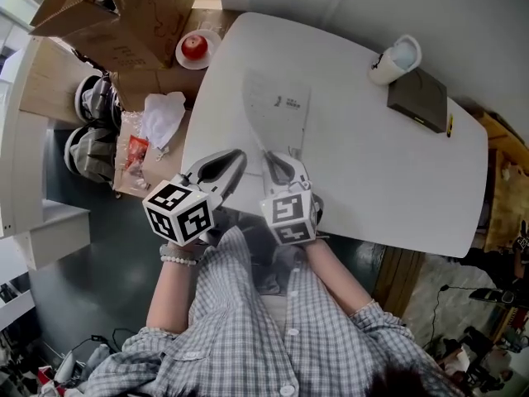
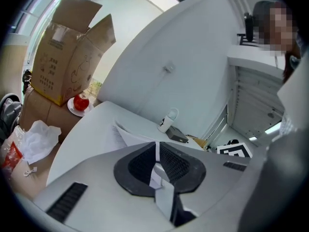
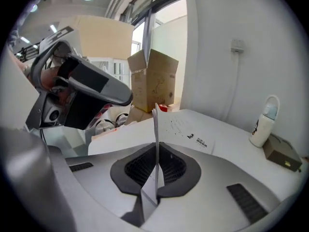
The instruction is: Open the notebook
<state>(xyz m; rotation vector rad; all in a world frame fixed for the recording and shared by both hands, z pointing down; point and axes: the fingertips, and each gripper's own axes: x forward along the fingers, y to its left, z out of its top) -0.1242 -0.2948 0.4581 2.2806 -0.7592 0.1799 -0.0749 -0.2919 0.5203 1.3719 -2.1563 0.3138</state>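
The white notebook (image 1: 278, 106) lies on the white table (image 1: 372, 172), its printed cover facing up. A thin white leaf (image 3: 155, 129) of it stands on edge between the jaws of my right gripper (image 3: 156, 153), which is shut on it. In the left gripper view another white sheet edge (image 2: 156, 154) sits in the narrow gap of my left gripper (image 2: 157, 164), pinched there. In the head view the left gripper (image 1: 238, 159) and the right gripper (image 1: 273, 159) are side by side at the notebook's near edge, close to the table's front.
A white bottle (image 1: 395, 59) and a dark flat box (image 1: 417, 99) stand at the far right of the table. Left of the table are an apple on a plate (image 1: 195, 46), an open cardboard box (image 1: 124, 15) and a white plastic bag (image 1: 162, 114).
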